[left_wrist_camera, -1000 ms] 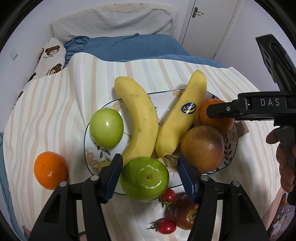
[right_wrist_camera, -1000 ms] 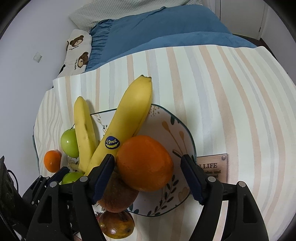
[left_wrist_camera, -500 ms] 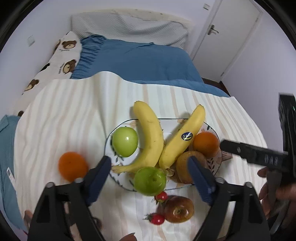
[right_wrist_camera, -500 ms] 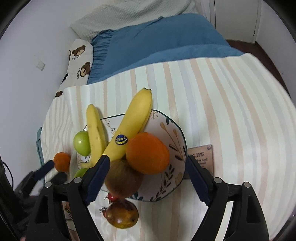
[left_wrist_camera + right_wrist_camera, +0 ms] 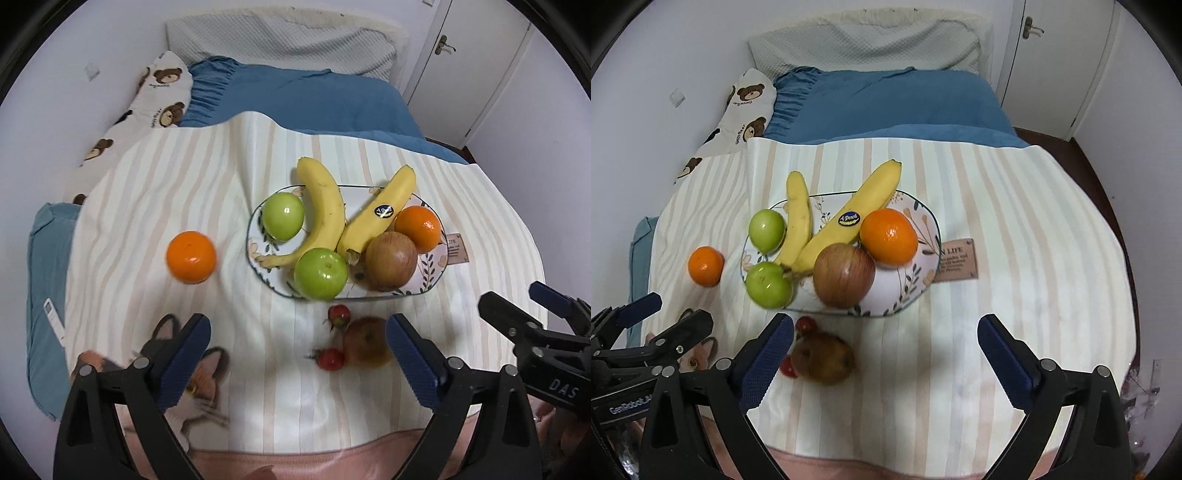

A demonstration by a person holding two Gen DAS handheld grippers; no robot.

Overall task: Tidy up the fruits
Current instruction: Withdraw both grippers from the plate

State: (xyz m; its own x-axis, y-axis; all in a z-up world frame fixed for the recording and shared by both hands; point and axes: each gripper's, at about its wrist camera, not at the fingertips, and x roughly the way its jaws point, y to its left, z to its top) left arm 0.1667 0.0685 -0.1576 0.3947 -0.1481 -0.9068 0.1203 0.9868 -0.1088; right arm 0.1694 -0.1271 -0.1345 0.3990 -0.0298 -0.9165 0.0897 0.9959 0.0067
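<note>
Fruits are mostly gathered on the oval plate point(image 5: 255, 236), while four pieces lie loose on the striped cloth of the bed: an orange point(image 5: 191, 256), two small red tomatoes point(image 5: 339, 314) and a brownish apple point(image 5: 367, 346).

Left gripper point(image 5: 297, 365) hangs above the near part of the cloth with nothing between its blue pads; its jaws are opening, almost fully spread. In its own view the loose apple sits at about one o'clock, close against the inside of the right-hand finger point(image 5: 413, 365), with the nearer tomato point(image 5: 330, 359) touching it on the left. The loose orange lies further out at about eleven o'clock, well apart from the plate's left rim.

Right gripper point(image 5: 886, 365) is likewise empty, its jaws opening wide. From its view the same apple point(image 5: 823, 357) lies at about ten o'clock, just beside its left-hand finger point(image 5: 768, 360), partly behind it, and the orange point(image 5: 706, 266) is far off toward nine to ten o'clock, beyond the other gripper's body.

My judgement: the orange falls to the left gripper, being on its side and unobstructed; the apple is near both. Both are round, so approach angle matters little. The plate is crowded, and free room shows mainly at its near right corner.
</note>
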